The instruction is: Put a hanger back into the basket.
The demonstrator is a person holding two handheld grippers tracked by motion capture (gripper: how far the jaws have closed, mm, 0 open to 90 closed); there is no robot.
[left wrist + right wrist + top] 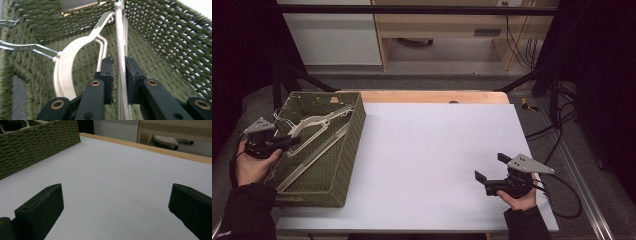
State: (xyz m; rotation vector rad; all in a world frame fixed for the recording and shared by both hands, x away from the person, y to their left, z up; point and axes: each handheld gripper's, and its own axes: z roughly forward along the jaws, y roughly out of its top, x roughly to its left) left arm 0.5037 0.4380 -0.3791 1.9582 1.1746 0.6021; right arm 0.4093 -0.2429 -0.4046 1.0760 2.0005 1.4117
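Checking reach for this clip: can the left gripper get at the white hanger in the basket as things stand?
Probably yes: the left gripper is already inside the open-topped basket, its jaws either side of the hanger bar, nothing between.

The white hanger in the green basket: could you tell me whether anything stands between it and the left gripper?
Nothing visible does. The left gripper already has its jaws on either side of the white hanger bar inside the green basket, nearly closed on it.
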